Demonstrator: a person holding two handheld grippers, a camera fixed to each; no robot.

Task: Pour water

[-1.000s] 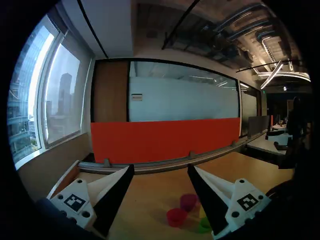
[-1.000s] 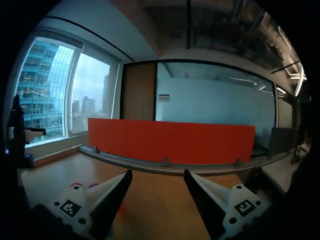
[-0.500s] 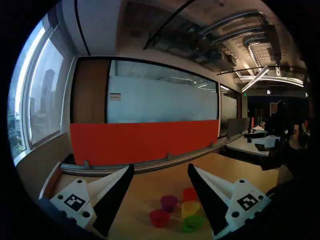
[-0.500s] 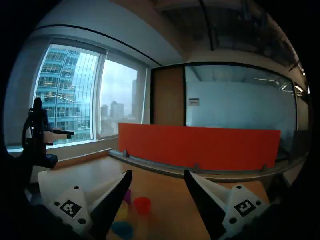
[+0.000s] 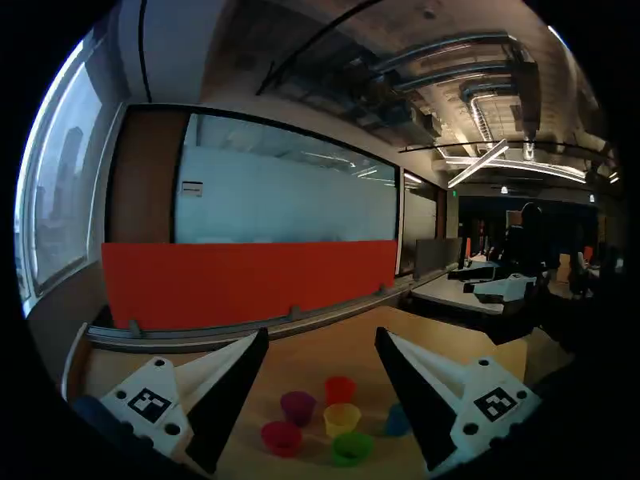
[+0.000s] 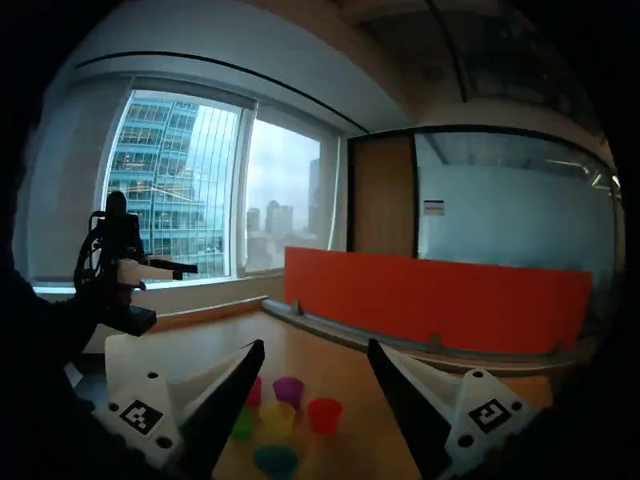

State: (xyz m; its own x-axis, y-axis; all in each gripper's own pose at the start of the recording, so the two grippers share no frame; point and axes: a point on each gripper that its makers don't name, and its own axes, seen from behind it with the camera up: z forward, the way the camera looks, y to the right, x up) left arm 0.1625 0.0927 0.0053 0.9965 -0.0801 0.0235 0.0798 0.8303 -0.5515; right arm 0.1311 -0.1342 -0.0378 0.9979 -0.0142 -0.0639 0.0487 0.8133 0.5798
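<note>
Left gripper point(image 5: 320, 330) and right gripper point(image 6: 314, 342) both spread wide, clamping nothing, with a black-and-white square tag point(image 5: 150, 404) on each white finger base. In the left gripper view, between the fingers and low on the wooden table point(image 5: 472, 336), 6 small cups in a loose cluster: purple cup point(image 5: 298, 406), red cup point(image 5: 340, 389), yellow cup point(image 5: 342, 418), magenta cup point(image 5: 282, 438), green cup point(image 5: 352, 448), and blue cup point(image 5: 395, 418) partly behind the right-hand finger. Overhead there, bare ceiling pipes and a strip light point(image 5: 480, 160); off to the right, the right gripper over a neighbouring desk. In the right gripper view, the same 6 cups from the opposite side, magenta and green tucked against the left-hand finger, plus a tall window point(image 6: 184, 208) with towers outside and the left gripper dark against it at the left edge. Orange partition point(image 5: 240, 280) in both views. Small sign point(image 5: 192, 189) on the glass wall, too small to read. Against 0.5 s ago: left gripper view swung rightward, blue cup newly in sight, 6 from 5; right gripper view swung leftward, 6 cups from 4, window broader.
</note>
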